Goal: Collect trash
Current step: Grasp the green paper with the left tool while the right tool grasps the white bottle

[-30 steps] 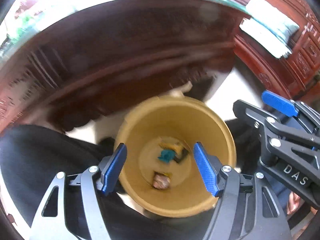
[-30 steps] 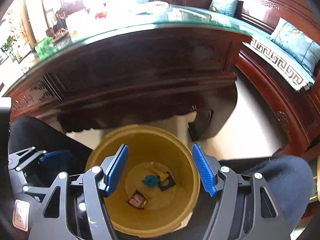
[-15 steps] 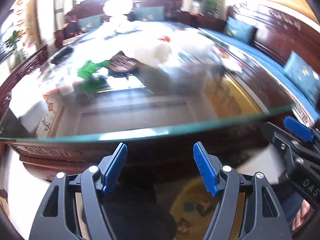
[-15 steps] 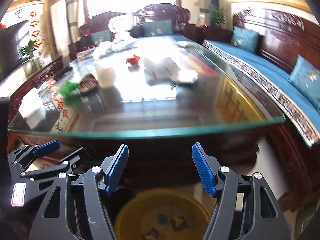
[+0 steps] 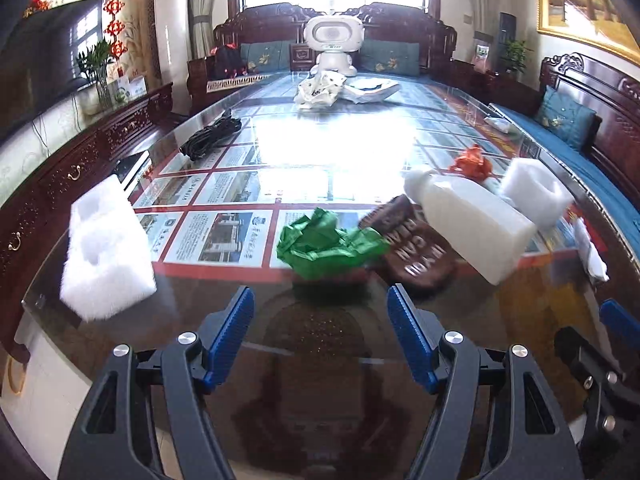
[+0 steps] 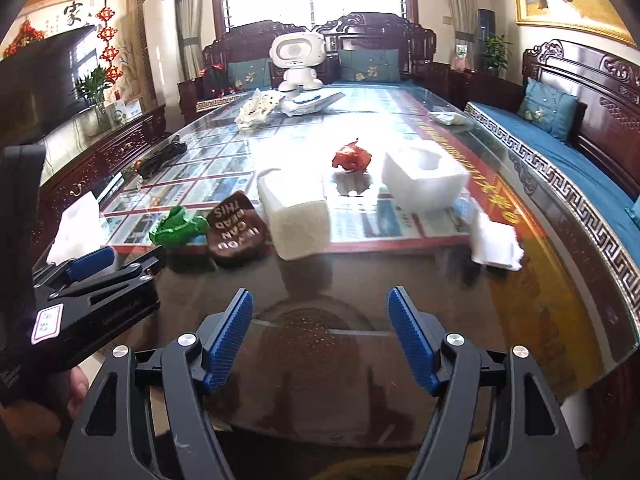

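Trash lies on the glass table [image 5: 320, 344]: a crumpled green wrapper [image 5: 328, 242], a brown printed bag [image 5: 416, 248], a white foam block [image 5: 472, 220], a red crumpled wrapper [image 5: 472, 164] and another foam piece [image 5: 536, 192]. My left gripper [image 5: 320, 336] is open and empty, just short of the green wrapper. My right gripper [image 6: 320, 336] is open and empty, short of the white foam block [image 6: 296, 216]. The green wrapper [image 6: 178, 228], brown bag [image 6: 236, 232], red wrapper [image 6: 352, 156], foam piece [image 6: 424, 180] and a white tissue [image 6: 496, 244] show there too.
A white foam tray [image 5: 104, 252] sits at the table's left edge. Black cables [image 5: 212, 136], plastic bags [image 5: 320, 88] and a white toy robot [image 5: 332, 44] lie farther back. A blue-cushioned wooden bench [image 6: 560, 168] runs along the right.
Both grippers rose from above the yellow bin, which held several pieces of trash, to above the table's near edge. The bin has left both views. Both stayed open.
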